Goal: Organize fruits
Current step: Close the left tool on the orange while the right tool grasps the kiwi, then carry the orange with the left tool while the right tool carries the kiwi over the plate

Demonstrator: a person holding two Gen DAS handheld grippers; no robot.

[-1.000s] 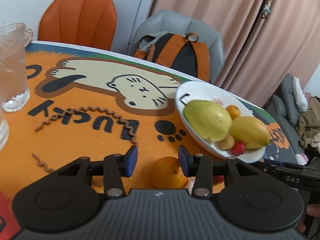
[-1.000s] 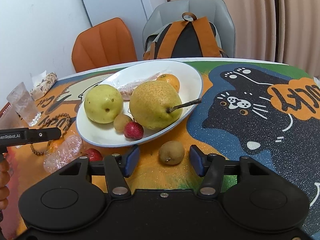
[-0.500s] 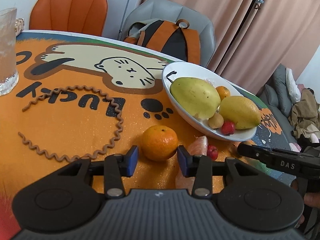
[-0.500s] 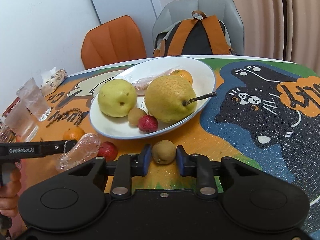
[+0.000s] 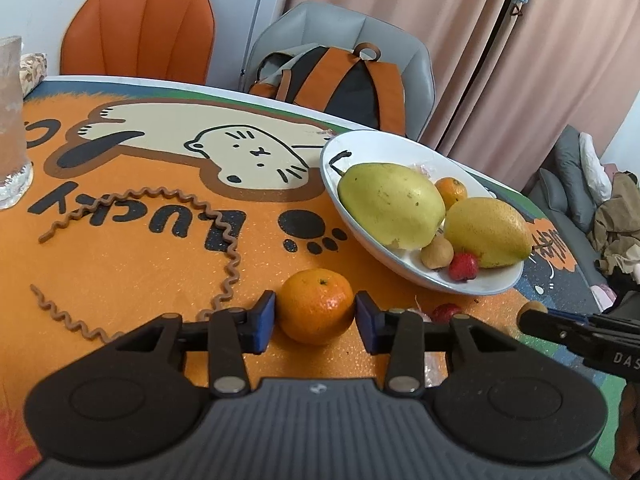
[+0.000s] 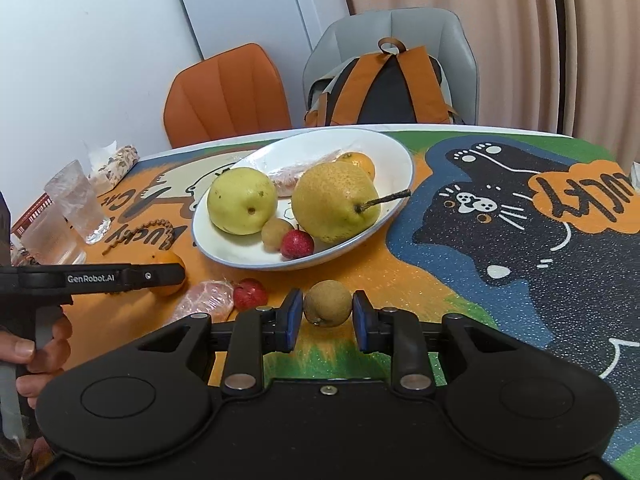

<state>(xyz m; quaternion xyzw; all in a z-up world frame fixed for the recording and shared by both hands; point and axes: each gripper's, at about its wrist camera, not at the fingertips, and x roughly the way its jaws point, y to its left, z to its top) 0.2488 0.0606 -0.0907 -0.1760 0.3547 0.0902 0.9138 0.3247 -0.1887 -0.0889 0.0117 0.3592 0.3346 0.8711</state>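
Note:
My left gripper [image 5: 316,316] is shut on an orange [image 5: 316,306] low over the cat-print table mat. My right gripper [image 6: 327,312] is shut on a small brown fruit [image 6: 327,303], just in front of the white plate [image 6: 256,266]. The plate holds two yellow-green pears [image 6: 242,200] [image 6: 334,200], a small orange [image 6: 360,162], a brown fruit [image 6: 275,232] and a red fruit [image 6: 297,243]. On the mat beside the plate lie another red fruit [image 6: 250,294] and a plastic-wrapped pink piece [image 6: 208,300]. The left gripper's fingers [image 6: 152,276] show in the right wrist view.
Two glasses [image 6: 80,200] and a snack packet [image 6: 116,164] stand at the table's left side. A wavy brown cord [image 5: 224,240] lies on the mat. Behind the table are an orange chair [image 5: 140,28] and a grey chair with a backpack [image 5: 340,80].
The right jaws closed onto the small brown fruit and rose slightly with it. The left jaws narrowed and the orange now sits squarely between their pads.

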